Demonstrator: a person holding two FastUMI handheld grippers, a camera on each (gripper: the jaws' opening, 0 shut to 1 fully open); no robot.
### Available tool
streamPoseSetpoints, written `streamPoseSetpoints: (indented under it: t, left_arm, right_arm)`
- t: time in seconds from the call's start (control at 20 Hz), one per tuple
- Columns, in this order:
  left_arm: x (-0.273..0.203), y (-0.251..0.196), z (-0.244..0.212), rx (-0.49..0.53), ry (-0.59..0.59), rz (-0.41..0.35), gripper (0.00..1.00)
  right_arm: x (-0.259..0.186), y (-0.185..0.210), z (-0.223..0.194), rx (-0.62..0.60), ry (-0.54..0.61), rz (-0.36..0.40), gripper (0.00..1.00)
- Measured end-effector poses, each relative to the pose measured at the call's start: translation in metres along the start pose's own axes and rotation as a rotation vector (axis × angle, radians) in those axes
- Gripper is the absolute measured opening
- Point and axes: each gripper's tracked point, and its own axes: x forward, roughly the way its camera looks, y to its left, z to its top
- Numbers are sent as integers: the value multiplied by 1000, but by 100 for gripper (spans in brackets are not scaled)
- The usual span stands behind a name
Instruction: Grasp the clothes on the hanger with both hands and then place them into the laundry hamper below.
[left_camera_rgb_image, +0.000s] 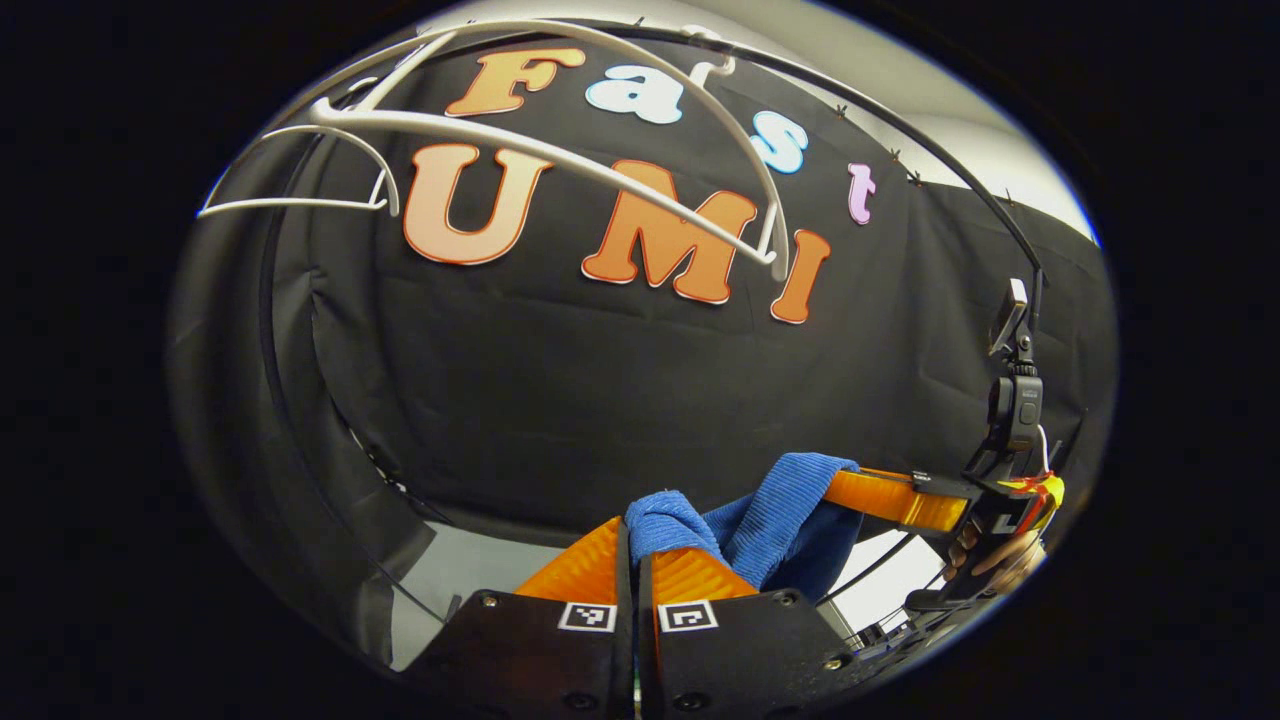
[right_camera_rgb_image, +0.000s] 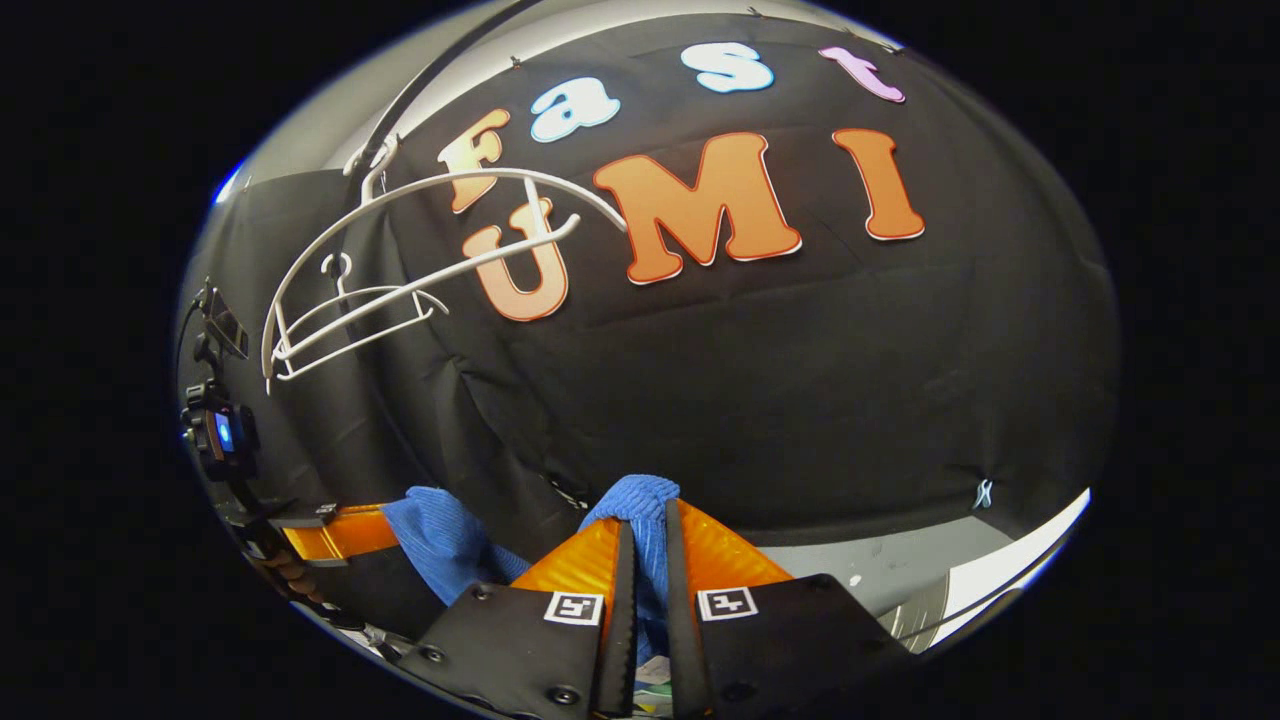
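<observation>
In the left gripper view, the left gripper clenches the blue garment, which stretches toward three o'clock to the right gripper. White hangers hang bare at eleven o'clock.

In the right gripper view, the right gripper pinches the same cloth, running toward nine o'clock.

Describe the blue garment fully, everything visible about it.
The blue garment looks like soft ribbed knit, bunched and sagging. It is off the white hangers overhead, bare against the black cloth wall, and stretched between both tools. The left hand-held gripper is shut on one bunched end; the right hand-held gripper pinches the other, a fold poking above its fingertips.
</observation>
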Motion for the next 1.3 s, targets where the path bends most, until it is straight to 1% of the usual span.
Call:
streamPoseSetpoints:
  t: [0.25, 0.6, 0.9, 1.1, 1.2, 1.3]
  left_arm:
    - [14, 11, -33, 0, 89, 34, 2]
    - [21, 18, -79, -21, 218, 40, 2]
    - [23, 39, -120, -72, 326, 70, 2]
    - [29, 55, -143, -107, 389, 95, 3]
    - [30, 61, -164, -122, 445, 105, 3]
    - [24, 60, -189, -149, 537, 119, 3]
  right_arm:
    - [1, -9, -28, 12, 60, -21, 21]
    - [5, -26, -72, 35, 162, -67, 21]
    - [10, -43, -118, 73, 266, -120, 21]
    - [13, -48, -143, 59, 324, -144, 22]
    - [18, -51, -163, 63, 371, -157, 21]
    - [21, -51, -186, 85, 437, -171, 21]
